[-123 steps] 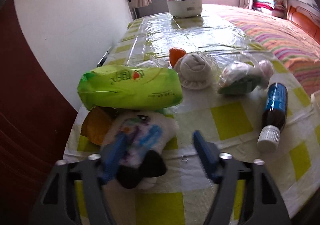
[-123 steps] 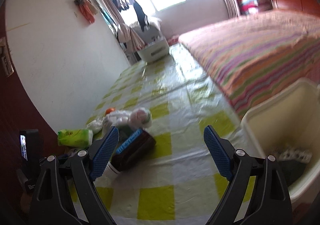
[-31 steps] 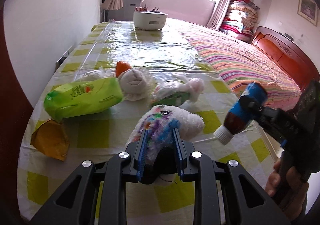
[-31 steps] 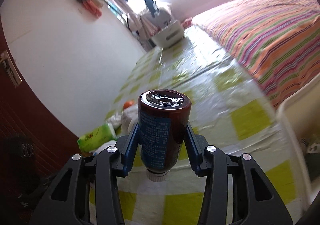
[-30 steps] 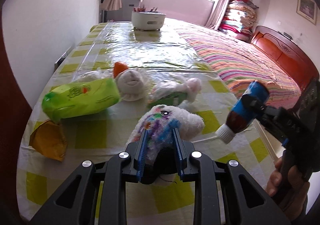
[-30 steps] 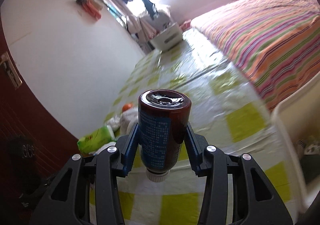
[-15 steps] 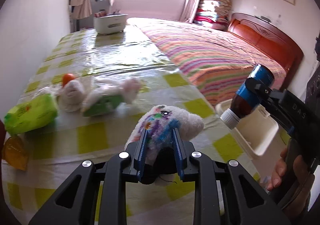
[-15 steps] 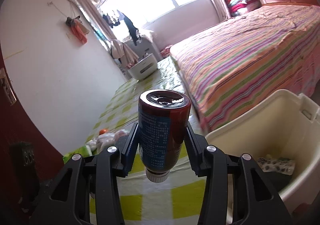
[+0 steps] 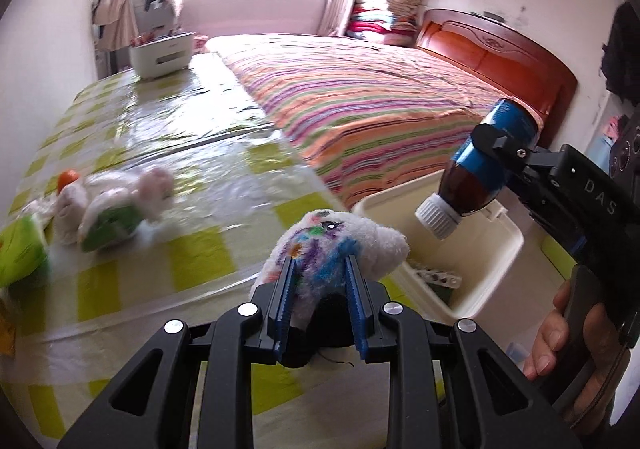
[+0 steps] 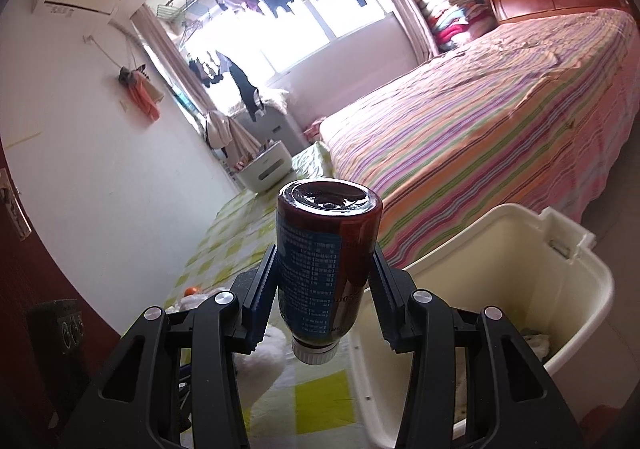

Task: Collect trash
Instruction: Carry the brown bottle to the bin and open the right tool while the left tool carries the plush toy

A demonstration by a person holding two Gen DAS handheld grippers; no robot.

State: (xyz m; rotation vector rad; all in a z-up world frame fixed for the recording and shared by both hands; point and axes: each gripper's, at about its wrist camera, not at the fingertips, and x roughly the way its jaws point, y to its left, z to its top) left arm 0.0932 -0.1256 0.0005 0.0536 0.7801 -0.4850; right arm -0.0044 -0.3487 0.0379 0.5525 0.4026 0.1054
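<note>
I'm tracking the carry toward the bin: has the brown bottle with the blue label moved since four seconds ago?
Yes. The brown bottle with the blue label lay on the checked cloth; now the right tool holds it above the cream plastic bin.

Left wrist view: sits just behind the left hand-held gripper (image 9: 320, 285), looking forward and steeply down along its fingers across the checked counter (image 9: 200, 257) toward the window wall. Very near the plush toy (image 9: 336, 245) clamped between the pads. The right hand-held gripper (image 9: 486, 153) enters from the right edge.

Right wrist view: sits just behind the right hand-held gripper (image 10: 324, 285), angled only slightly down, facing the window. The bottle (image 10: 326, 261) fills the centre at close range.

Shared by both: cream bin (image 9: 496, 245) (image 10: 532, 273), striped bed (image 9: 380, 101) (image 10: 500, 129), white box (image 9: 162, 53) (image 10: 266, 169) at the counter's far end, the bottle (image 9: 480, 177).
</note>
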